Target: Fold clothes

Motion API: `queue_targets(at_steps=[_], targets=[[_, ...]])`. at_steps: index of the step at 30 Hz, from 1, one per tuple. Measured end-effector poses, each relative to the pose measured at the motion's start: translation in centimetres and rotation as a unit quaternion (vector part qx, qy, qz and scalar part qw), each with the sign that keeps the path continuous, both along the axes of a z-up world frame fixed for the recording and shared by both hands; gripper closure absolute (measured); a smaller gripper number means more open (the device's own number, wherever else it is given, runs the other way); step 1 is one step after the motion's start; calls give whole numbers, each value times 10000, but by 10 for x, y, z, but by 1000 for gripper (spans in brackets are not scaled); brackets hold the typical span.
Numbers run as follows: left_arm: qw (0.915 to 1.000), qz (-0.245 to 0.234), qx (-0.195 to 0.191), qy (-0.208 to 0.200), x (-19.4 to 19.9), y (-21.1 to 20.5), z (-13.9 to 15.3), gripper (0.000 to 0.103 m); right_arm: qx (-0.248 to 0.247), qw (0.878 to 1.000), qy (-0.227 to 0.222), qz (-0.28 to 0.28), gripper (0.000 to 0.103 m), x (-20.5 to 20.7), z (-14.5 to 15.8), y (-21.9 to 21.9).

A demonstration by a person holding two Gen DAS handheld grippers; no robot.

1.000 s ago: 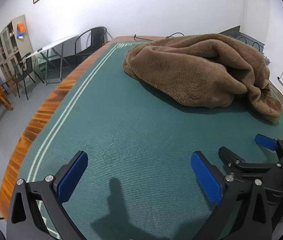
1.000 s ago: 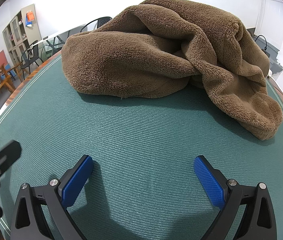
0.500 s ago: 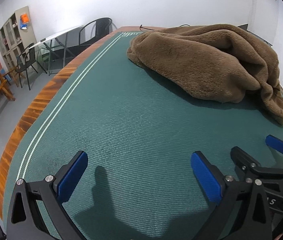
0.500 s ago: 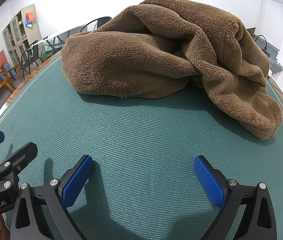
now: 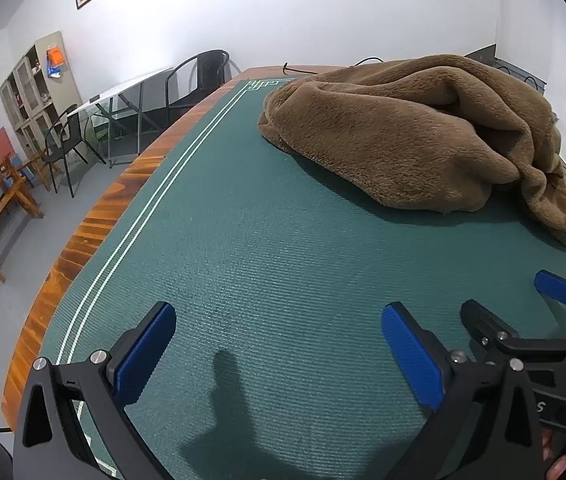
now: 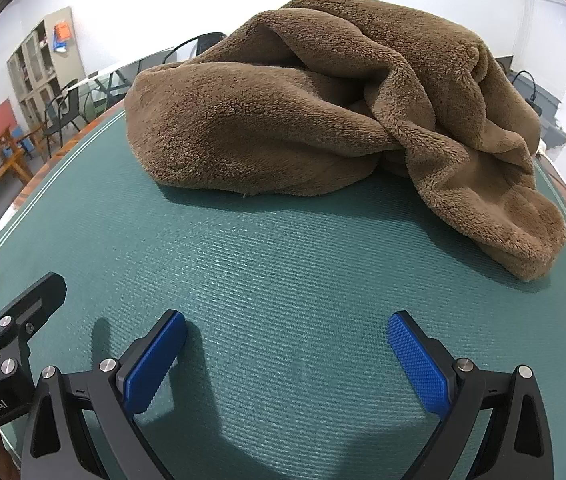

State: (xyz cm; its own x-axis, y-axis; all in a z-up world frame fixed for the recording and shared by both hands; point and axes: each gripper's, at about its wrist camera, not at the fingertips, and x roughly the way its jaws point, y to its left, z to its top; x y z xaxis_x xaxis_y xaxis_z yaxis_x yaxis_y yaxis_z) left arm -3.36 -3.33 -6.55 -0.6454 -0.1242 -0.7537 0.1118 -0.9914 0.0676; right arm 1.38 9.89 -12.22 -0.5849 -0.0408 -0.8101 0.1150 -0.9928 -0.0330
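Both claws are gaping wide, gripping nothing — the left gripper [image 5: 279, 344] and right gripper [image 6: 287, 348] are hovering over the green mat [image 5: 267, 240], apart from the crumpled brown fleece garment [image 6: 323, 120]. Only the left view is showing the table's wooden edge [image 5: 95, 220] — and chairs [image 5: 63, 136].

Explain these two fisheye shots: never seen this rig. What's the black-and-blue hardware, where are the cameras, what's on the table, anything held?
No robot arm here: a person holds one two-finger gripper in each hand, and each carries a camera looking forward along its fingers. One picture is from the left gripper, the other from the right gripper; each also catches its neighbour at the frame edge. Both are open and hold nothing. On the green table mat lies a crumpled brown fleece garment, not yet folded and untouched.
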Motion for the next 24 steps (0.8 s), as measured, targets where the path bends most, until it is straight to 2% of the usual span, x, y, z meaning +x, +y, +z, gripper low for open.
queue_targets(at_steps=[6, 10, 17, 24], targets=[[10000, -7, -45, 36, 1, 3, 4, 0, 5, 10000, -86, -6, 1, 7, 3, 10], [9999, -64, -82, 53, 3, 9, 8, 0, 47, 9996, -84, -260, 1, 17, 7, 31], [9996, -233, -159, 55, 2, 23, 12, 0, 426, 9941, 192, -974, 1, 36, 20, 101], [9989, -450, -114, 26, -7, 44, 23, 0, 417, 9827, 175, -1799, 1, 41, 30, 197]])
